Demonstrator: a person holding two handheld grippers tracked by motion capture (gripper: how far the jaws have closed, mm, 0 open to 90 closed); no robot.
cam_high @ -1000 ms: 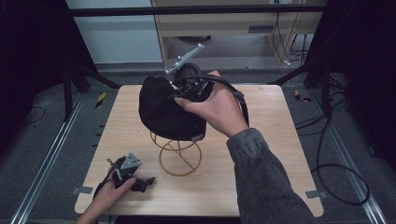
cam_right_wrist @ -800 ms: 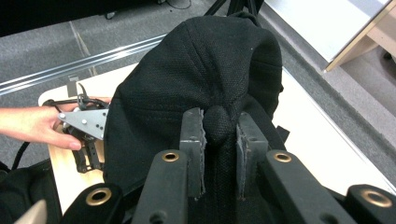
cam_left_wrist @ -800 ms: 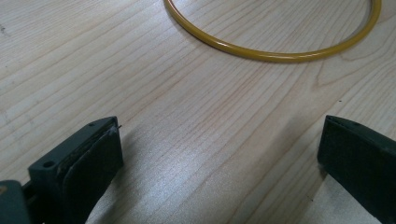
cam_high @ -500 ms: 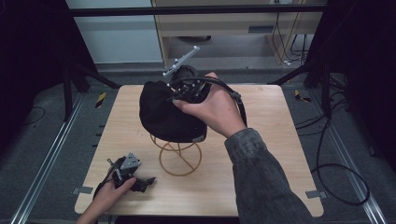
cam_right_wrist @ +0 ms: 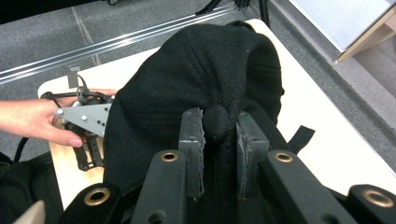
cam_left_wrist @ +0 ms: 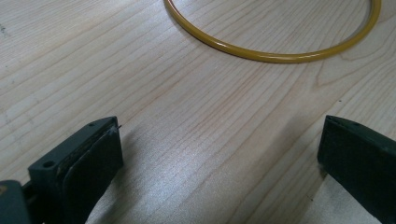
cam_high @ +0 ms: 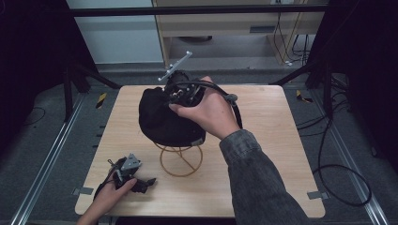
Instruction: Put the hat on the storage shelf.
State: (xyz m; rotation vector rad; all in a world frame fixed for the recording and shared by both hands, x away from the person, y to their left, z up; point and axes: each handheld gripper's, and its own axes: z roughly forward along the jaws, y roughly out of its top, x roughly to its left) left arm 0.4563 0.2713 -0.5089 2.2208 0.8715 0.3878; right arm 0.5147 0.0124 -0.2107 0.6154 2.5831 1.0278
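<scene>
I saw a light wood table (cam_high: 263, 154) at centre. Metal floor rails ran past it at 8 o'clock (cam_high: 44, 171) and 4 o'clock (cam_high: 356, 197). A black cable (cam_high: 345, 180) looped at 4. A wooden cabinet (cam_high: 225, 28) stood at 12, yellow-black tape (cam_high: 101, 100) at 10.

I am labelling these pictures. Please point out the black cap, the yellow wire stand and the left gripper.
black cap (cam_right_wrist: 196, 70): right gripper view, on the crown fabric.
yellow wire stand (cam_high: 180, 161): high view, on its round base ring.
left gripper (cam_left_wrist: 219, 154): left gripper view, midway between its open jaws.
</scene>
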